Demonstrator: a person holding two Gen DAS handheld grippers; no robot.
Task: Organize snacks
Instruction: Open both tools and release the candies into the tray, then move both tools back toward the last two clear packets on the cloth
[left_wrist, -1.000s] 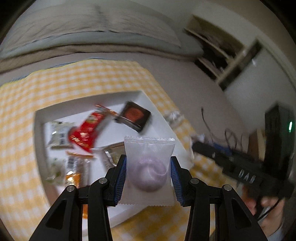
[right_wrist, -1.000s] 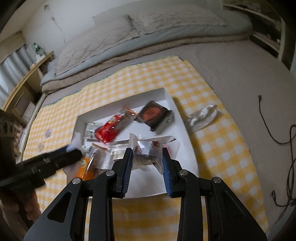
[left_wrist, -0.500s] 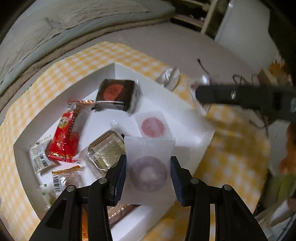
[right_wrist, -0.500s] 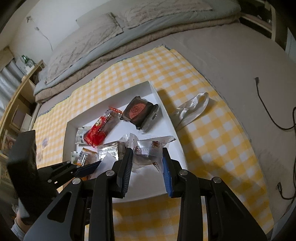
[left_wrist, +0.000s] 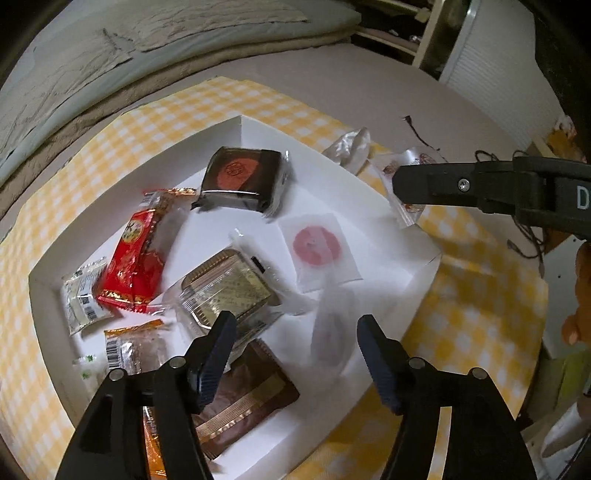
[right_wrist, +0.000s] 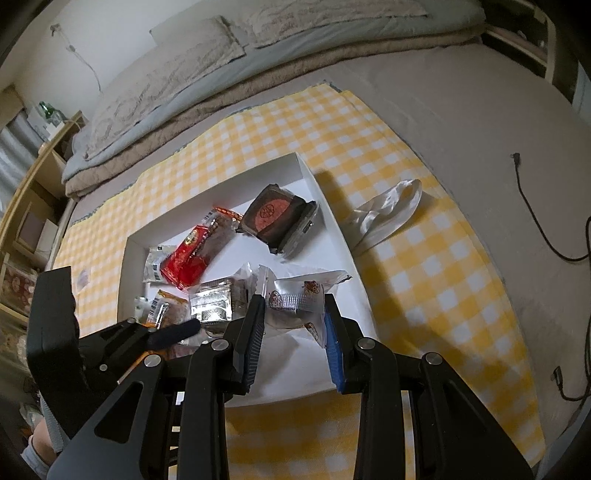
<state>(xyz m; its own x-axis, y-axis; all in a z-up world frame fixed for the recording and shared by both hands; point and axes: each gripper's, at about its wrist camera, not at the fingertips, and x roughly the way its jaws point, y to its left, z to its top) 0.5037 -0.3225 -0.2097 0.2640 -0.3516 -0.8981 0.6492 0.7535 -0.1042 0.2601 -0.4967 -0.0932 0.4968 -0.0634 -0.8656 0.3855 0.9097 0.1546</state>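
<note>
A white tray (left_wrist: 388, 206) on a yellow checked cloth (left_wrist: 472, 302) holds several wrapped snacks. My left gripper (left_wrist: 294, 321) hangs over the tray's near corner and its jaws are opening. A translucent packet with a purplish disc (left_wrist: 334, 339) shows blurred between the fingers, free of both pads. My right gripper (right_wrist: 293, 301) is shut on a clear-wrapped snack (right_wrist: 299, 286) above the tray's right side (right_wrist: 334, 225). In the left wrist view that right gripper (left_wrist: 397, 184) reaches in from the right with its snack (left_wrist: 406, 162).
In the tray lie a red packet (left_wrist: 136, 258), a dark square cake (left_wrist: 240, 177), a pink-disc packet (left_wrist: 317, 245), a clear-cased snack (left_wrist: 225, 288) and a brown packet (left_wrist: 240, 406). A crumpled white wrapper (right_wrist: 388, 206) lies right of the tray. Bedding (right_wrist: 221, 74) lies beyond, and a cable (right_wrist: 535, 221) runs at right.
The left gripper came down over the tray and its jaws spread; the purplish-disc packet has slipped out of the pads. The right gripper has kept its hold and barely moved.
</note>
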